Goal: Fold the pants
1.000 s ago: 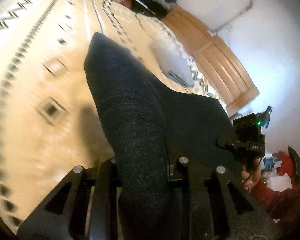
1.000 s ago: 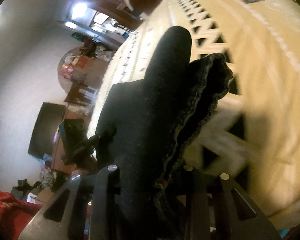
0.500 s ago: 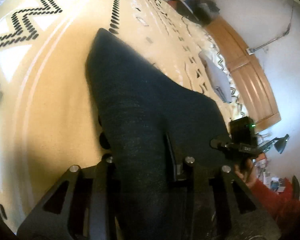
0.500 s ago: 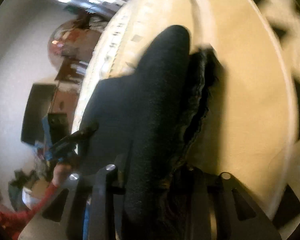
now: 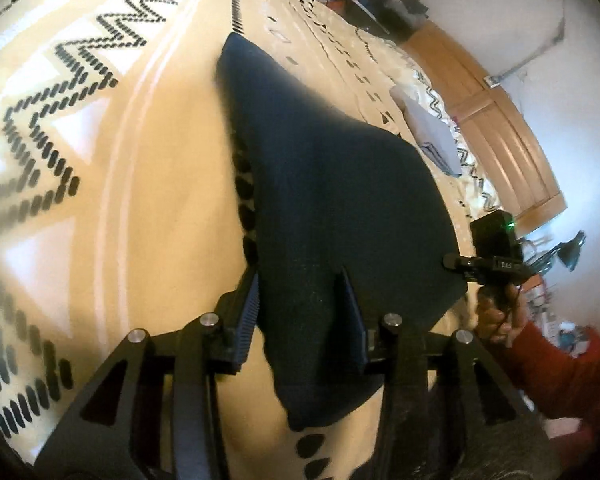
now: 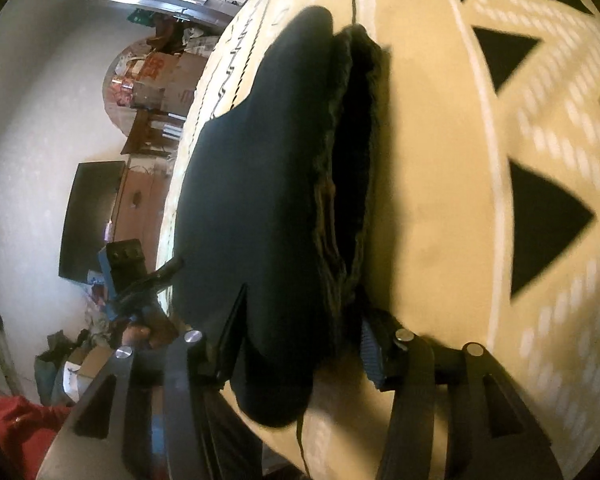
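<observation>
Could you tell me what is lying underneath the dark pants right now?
The pants lie on the cream patterned bedspread, which shows all around them. Whatever part of its pattern sits directly beneath the pants is covered.

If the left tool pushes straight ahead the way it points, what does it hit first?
The dark pants. The cloth already lies between the open fingers of the left tool and runs on ahead over the patterned blanket. Depth is unclear, so contact may be immediate.
</observation>
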{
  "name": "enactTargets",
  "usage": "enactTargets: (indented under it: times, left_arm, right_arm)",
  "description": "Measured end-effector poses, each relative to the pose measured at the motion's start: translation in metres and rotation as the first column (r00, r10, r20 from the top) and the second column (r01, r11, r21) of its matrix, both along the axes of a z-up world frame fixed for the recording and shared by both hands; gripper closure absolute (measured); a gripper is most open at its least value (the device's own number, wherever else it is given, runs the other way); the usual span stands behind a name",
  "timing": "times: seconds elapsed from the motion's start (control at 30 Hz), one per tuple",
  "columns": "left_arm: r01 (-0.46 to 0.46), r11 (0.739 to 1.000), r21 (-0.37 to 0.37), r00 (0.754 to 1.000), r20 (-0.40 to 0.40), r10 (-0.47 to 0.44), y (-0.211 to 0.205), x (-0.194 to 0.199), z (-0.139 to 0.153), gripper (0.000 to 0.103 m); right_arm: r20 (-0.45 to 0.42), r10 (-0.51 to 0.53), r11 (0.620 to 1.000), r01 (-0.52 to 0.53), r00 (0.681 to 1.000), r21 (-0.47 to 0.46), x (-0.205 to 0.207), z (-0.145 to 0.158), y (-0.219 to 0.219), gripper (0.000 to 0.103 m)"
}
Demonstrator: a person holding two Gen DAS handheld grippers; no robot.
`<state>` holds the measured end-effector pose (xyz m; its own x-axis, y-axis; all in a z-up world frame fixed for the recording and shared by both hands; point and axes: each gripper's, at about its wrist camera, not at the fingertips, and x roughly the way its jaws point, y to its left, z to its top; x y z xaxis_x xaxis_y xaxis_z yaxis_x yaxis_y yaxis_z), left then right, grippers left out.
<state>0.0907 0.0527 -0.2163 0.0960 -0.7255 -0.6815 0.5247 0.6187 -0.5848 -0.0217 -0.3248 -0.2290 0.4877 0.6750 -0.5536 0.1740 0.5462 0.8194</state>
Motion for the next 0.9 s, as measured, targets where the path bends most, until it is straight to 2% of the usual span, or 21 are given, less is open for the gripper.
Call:
enactTargets:
  times: [0.03,0.1,0.27,0.33,0.37,0.43,0.5,0.57,0.6,0.63,0.7,0.73,0.8,0.83,0.87,0.9]
  left_arm:
    - [0.000,1.000,0.009,1.000,0.023,0.000,-0.008,0.001,0.001,0.062]
    - [0.000,1.000,0.012,0.998,0.064,-0.001,-0.016,0.004,-0.001,0.062]
    - [-0.022,1.000,0.014,0.999,0.031,0.021,-0.009,0.004,0.005,0.062]
    - [-0.035,0.998,0.057,0.998,0.053,0.032,-0.003,-0.002,0.019,0.064]
    - [-0.033,0.997,0.071,0.997,0.078,0.028,-0.004,-0.006,0.027,0.064]
    - [-0.027,0.997,0.076,0.990,0.138,0.016,-0.010,-0.011,0.047,0.055]
    - [-0.011,0.997,0.071,0.979,0.205,-0.003,-0.024,-0.007,0.067,0.055]
    - [-0.004,0.999,0.042,0.971,0.239,-0.006,-0.046,0.009,0.083,0.055]
    - [-0.013,0.999,0.032,0.970,0.242,0.005,-0.053,0.017,0.084,0.055]
    - [-0.033,0.999,0.029,0.975,0.220,0.026,-0.066,0.037,0.082,0.055]
    - [-0.070,0.997,0.045,0.985,0.162,0.062,-0.079,0.063,0.070,0.055]
    - [-0.082,0.994,0.078,0.989,0.129,0.071,-0.087,0.077,0.059,0.055]
    - [-0.113,0.975,0.191,0.989,0.117,0.091,-0.097,0.097,0.033,0.058]
    - [-0.128,0.971,0.200,0.990,0.082,0.113,-0.095,0.105,0.020,0.068]
    - [-0.143,0.972,0.186,0.989,0.056,0.135,-0.089,0.110,0.011,0.075]
    - [-0.161,0.970,0.179,0.987,0.050,0.155,-0.085,0.112,0.008,0.088]
  right_arm:
    - [-0.004,0.002,1.000,-0.002,1.000,-0.017,0.002,-0.003,0.004,0.064]
    - [-0.014,-0.011,1.000,0.011,1.000,0.013,0.005,-0.012,0.005,0.069]
    - [-0.004,0.000,1.000,0.000,1.000,-0.019,0.000,-0.009,0.008,0.067]
    - [-0.010,-0.008,0.996,0.007,1.000,-0.094,0.006,0.011,0.020,0.058]
    - [-0.013,-0.012,0.986,0.009,1.000,-0.168,0.004,0.026,0.024,0.055]
    - [0.031,-0.021,0.947,0.030,0.999,-0.319,-0.003,0.054,0.028,0.053]
    - [0.129,-0.045,0.897,0.097,0.991,-0.431,-0.007,0.092,0.031,0.053]
    - [0.185,-0.063,0.864,0.146,0.981,-0.481,0.006,0.114,0.035,0.053]
    - [0.193,-0.059,0.849,0.151,0.979,-0.507,0.020,0.121,0.038,0.058]
    - [0.182,-0.051,0.833,0.142,0.982,-0.534,0.037,0.121,0.038,0.072]
    - [0.140,-0.025,0.804,0.104,0.990,-0.585,0.073,0.116,0.044,0.086]
    - [0.120,-0.016,0.794,0.085,0.993,-0.602,0.088,0.108,0.042,0.087]
    - [0.063,-0.007,0.770,0.045,0.998,-0.636,0.115,0.089,0.037,0.087]
    - [0.027,-0.009,0.765,0.025,1.000,-0.644,0.126,0.078,0.037,0.091]
    - [-0.025,-0.025,0.784,0.004,0.999,-0.620,0.135,0.060,0.033,0.093]
    - [-0.039,-0.043,0.807,0.012,0.998,-0.590,0.136,0.048,0.025,0.094]
